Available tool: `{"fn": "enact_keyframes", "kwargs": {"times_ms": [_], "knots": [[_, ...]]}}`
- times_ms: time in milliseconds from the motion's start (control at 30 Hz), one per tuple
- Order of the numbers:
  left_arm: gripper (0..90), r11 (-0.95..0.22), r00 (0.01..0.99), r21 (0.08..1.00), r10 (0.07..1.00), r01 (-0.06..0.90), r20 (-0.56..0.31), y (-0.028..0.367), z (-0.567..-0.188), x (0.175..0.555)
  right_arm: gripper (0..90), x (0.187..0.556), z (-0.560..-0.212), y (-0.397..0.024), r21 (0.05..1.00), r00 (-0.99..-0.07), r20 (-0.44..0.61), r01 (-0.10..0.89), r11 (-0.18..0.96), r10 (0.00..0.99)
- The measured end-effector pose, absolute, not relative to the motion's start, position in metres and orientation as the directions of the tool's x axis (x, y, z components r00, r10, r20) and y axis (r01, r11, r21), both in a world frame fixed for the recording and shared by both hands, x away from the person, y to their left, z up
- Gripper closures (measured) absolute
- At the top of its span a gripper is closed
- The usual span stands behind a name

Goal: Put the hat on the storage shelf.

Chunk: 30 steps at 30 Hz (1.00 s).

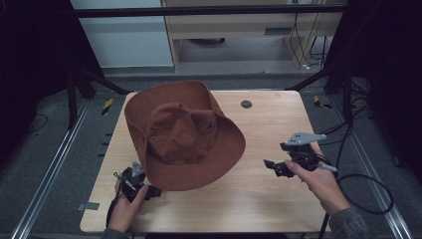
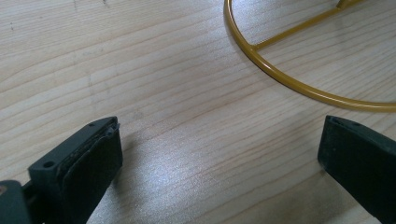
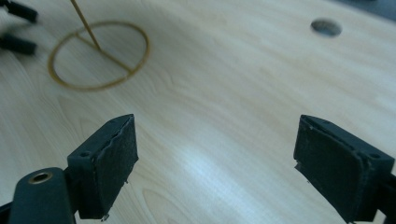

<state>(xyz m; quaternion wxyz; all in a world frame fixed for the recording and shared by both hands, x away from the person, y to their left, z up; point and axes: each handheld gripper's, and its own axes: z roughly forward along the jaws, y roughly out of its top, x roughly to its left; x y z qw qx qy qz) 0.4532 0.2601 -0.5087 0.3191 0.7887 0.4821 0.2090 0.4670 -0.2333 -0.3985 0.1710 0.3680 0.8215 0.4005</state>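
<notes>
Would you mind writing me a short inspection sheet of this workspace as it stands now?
Surface: light wooden table, with a small dark round spot near the far edge.
Job's things: brown brimmed hat raised over the table's left half; a yellow wire stand with a ring base rests on the wood, in the gripper views.
Clutter: nothing seen.
Grippers: left gripper low by the hat's near brim, fingers apart, empty; right gripper above the table's right side, fingers apart, empty.
Cables: black cable loops off the right edge; more wires hang at the back.
Surroundings: grey floor, metal rails, dark frame, pale cabinet behind.
</notes>
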Motion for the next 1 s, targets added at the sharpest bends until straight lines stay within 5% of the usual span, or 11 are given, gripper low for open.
{"fn": "enact_keyframes", "kwargs": {"times_ms": [1000], "knots": [[0.0,-0.333,0.449,0.704,0.893,0.627,0.023,0.26,-0.509,0.453,16.5,0.48,-0.5,-0.214,0.732,-0.559,0.026,0.575,0.365,0.829]]}}
